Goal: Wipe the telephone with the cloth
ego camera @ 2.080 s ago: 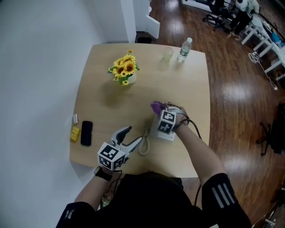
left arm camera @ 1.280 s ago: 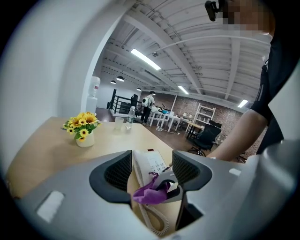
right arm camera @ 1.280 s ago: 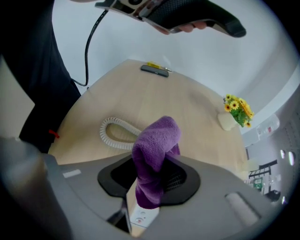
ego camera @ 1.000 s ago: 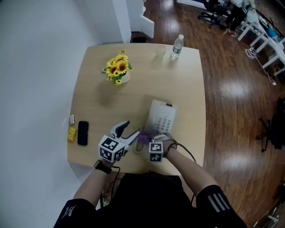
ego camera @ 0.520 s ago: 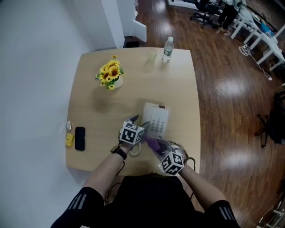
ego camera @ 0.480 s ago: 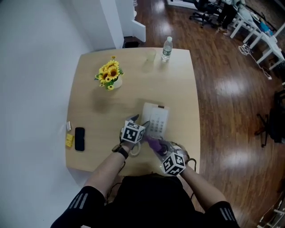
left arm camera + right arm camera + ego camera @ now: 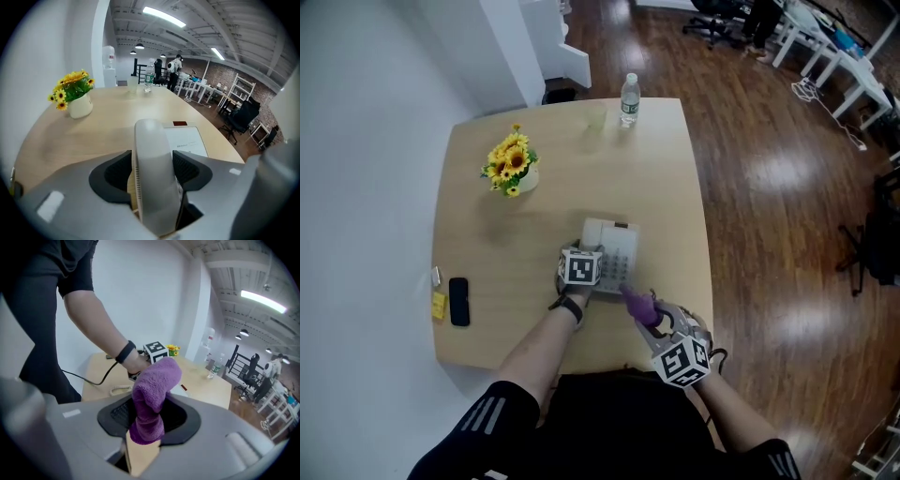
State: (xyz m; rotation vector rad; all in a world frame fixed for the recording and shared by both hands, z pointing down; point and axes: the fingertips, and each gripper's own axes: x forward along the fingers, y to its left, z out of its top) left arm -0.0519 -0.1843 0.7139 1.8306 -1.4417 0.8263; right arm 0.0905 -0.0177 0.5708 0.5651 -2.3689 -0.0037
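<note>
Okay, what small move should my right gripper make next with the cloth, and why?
Probably ease the right gripper forward and left until the purple cloth touches the telephone. The cloth is clamped in its jaws but sits just off the telephone's near edge, while the left gripper grips the handset.

Sleeves: we wear short black sleeves with white stripes.
Shirt: our shirt is black.
Wrist: a black band circles our left wrist.
Cable: a thin black cable runs from that wrist.
Left gripper: smooth grey shell, dark ribbed pads inside the jaws.
Right gripper: the same grey shell and dark pads.
Cubes: each gripper carries a white cube printed with black square markers.
</note>
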